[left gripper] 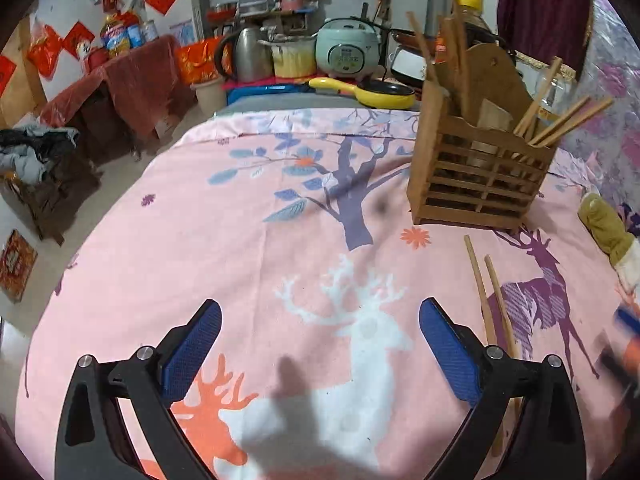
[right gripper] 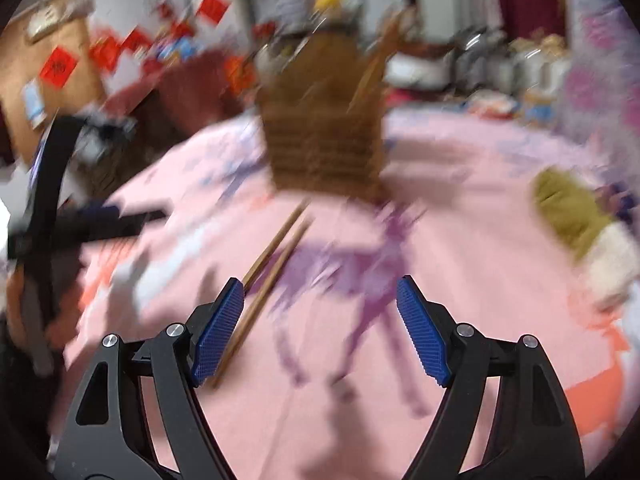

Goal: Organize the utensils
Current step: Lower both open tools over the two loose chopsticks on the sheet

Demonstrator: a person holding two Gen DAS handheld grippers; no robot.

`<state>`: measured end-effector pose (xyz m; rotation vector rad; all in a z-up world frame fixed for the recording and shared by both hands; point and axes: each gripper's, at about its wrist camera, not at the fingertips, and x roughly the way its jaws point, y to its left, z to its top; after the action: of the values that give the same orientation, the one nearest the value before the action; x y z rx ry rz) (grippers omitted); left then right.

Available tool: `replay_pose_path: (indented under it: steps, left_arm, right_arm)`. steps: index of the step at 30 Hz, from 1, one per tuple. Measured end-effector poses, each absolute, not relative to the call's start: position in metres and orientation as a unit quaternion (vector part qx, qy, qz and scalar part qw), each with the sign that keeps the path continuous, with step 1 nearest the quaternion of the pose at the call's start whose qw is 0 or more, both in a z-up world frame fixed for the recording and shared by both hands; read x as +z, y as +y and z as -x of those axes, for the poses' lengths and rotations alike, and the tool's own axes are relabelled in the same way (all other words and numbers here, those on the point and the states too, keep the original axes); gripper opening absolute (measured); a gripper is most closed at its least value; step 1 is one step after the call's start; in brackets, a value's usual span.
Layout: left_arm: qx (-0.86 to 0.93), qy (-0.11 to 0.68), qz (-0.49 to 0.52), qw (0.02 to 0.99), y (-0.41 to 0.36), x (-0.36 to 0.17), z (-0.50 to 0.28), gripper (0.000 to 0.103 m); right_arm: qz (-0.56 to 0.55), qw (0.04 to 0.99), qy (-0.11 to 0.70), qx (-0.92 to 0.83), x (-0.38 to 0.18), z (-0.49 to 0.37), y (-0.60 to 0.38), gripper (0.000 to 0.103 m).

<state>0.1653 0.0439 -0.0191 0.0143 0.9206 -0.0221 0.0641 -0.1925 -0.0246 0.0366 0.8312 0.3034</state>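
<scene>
A slatted wooden utensil holder (left gripper: 480,160) stands upright on the pink deer-print cloth (left gripper: 240,248), with several chopsticks and wooden utensils sticking out of it. Two loose wooden chopsticks (left gripper: 490,304) lie on the cloth in front of it, running under my left gripper's right finger. My left gripper (left gripper: 320,344) is open over the white deer, nothing between its blue pads. In the blurred right wrist view the holder (right gripper: 324,136) is ahead and the same chopsticks (right gripper: 272,264) lie just beside the left pad (right gripper: 218,332). My right gripper (right gripper: 320,328) is open and empty.
An olive and cream mitten (left gripper: 608,236) lies at the cloth's right edge. Behind the holder stand a yellow pan (left gripper: 376,92), a rice cooker (left gripper: 346,50), a kettle (left gripper: 248,54) and a bottle (left gripper: 468,20). The left gripper's black frame (right gripper: 44,208) shows at the far left of the right wrist view.
</scene>
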Motion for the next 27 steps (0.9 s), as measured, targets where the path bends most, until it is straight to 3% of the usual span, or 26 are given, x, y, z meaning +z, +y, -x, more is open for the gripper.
replay_pose_path:
  steps: [5,13,16,20,27]
  left_arm:
    - [0.03,0.436,0.006,0.899,0.065,-0.017,-0.164,0.097]
    - [0.009,0.463,0.05,0.885,0.068,-0.019,-0.175,0.097]
    - [0.006,0.463,0.043,0.885,0.062,-0.02,-0.173,0.097]
    - [-0.01,0.466,0.03,0.884,0.051,-0.023,-0.171,0.097]
    - [-0.078,0.476,-0.033,0.876,0.004,-0.035,-0.156,0.097]
  right_arm:
    - [0.085,0.887,0.414,0.188,-0.041,-0.047,-0.149,0.077]
    - [0.157,0.855,0.445,0.215,-0.062,-0.045,-0.129,0.076]
    - [0.173,0.875,0.432,0.135,-0.056,-0.055,-0.149,0.075]
    - [0.063,0.89,0.444,0.086,-0.041,-0.078,-0.207,0.066]
    - [-0.028,0.913,0.405,0.052,-0.017,-0.079,-0.241,0.068]
